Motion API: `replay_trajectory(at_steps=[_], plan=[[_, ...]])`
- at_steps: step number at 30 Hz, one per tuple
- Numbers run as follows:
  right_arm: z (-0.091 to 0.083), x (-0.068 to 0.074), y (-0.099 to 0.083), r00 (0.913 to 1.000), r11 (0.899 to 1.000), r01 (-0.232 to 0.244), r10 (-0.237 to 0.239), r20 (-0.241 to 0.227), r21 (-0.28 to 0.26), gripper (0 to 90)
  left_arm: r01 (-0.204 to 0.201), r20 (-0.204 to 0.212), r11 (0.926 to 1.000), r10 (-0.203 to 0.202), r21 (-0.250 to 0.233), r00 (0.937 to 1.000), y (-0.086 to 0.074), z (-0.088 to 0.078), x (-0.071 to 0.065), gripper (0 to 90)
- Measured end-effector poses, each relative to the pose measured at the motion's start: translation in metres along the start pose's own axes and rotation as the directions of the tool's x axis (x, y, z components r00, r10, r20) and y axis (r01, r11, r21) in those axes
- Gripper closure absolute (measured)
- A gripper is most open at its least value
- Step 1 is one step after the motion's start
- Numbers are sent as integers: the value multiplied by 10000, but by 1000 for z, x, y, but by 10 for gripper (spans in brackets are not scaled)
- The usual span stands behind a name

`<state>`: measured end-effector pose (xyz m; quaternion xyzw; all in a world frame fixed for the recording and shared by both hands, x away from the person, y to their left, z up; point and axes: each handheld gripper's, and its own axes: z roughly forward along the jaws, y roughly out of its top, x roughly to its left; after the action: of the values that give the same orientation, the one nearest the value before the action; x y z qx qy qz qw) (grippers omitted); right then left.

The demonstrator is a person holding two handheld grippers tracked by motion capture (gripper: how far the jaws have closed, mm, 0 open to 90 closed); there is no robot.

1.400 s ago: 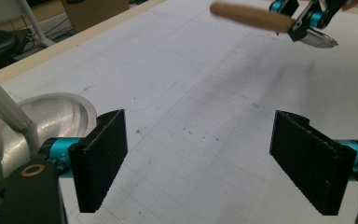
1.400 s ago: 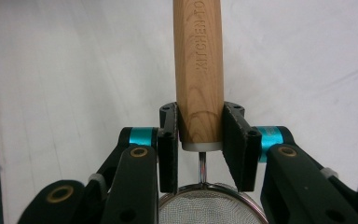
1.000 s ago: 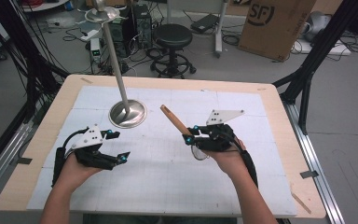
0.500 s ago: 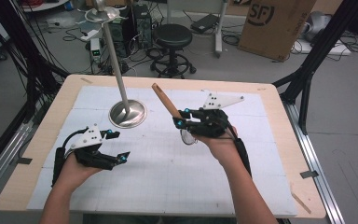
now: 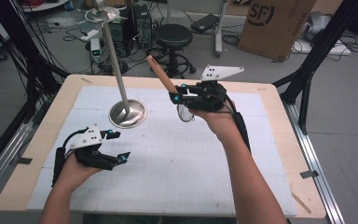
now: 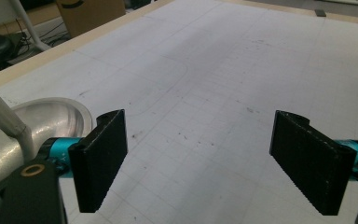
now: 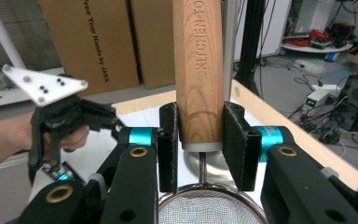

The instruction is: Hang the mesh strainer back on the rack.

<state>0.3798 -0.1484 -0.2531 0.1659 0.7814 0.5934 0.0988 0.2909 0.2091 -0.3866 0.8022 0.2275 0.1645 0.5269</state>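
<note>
Right tongs raised above tabletop, far right of centre, clamped on strainer at base of wooden handle; handle slanting up toward far left, mesh bowl hanging just below jaws. Left tongs near left, low over tabletop, jaws wide apart, nothing between. Steel stand with upright pole just beyond left tongs, far left. White gridded mat over wooden tabletop. Beyond far edge: black stool, cardboard box, cables on grey floor.

Grey floor, black stool, cardboard boxes
</note>
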Motion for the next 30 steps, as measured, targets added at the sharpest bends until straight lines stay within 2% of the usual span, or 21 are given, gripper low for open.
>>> replay_trajectory(at_steps=[8, 14, 17, 30], plan=[[11, -11, 27, 9999, 9999, 121, -121, -40, -78, 683, -8, 56, 10000, 8, -25, 10000, 0, -1, 0, 196], [21, -17, 41, 9995, 9997, 236, -238, -192, -96, 683, -46, 84, 10000, 46, -27, 10000, 0, 1, 0, 196], [27, -22, 46, 9997, 9998, 141, -143, -212, -116, 683, -47, 90, 10000, 48, -47, 9999, 1, 1, -1, 196], [44, -42, 73, 10000, 9999, 88, -88, 41, 120, 683, -63, 174, 10000, 62, 34, 9998, 0, 2, -1, 196]])
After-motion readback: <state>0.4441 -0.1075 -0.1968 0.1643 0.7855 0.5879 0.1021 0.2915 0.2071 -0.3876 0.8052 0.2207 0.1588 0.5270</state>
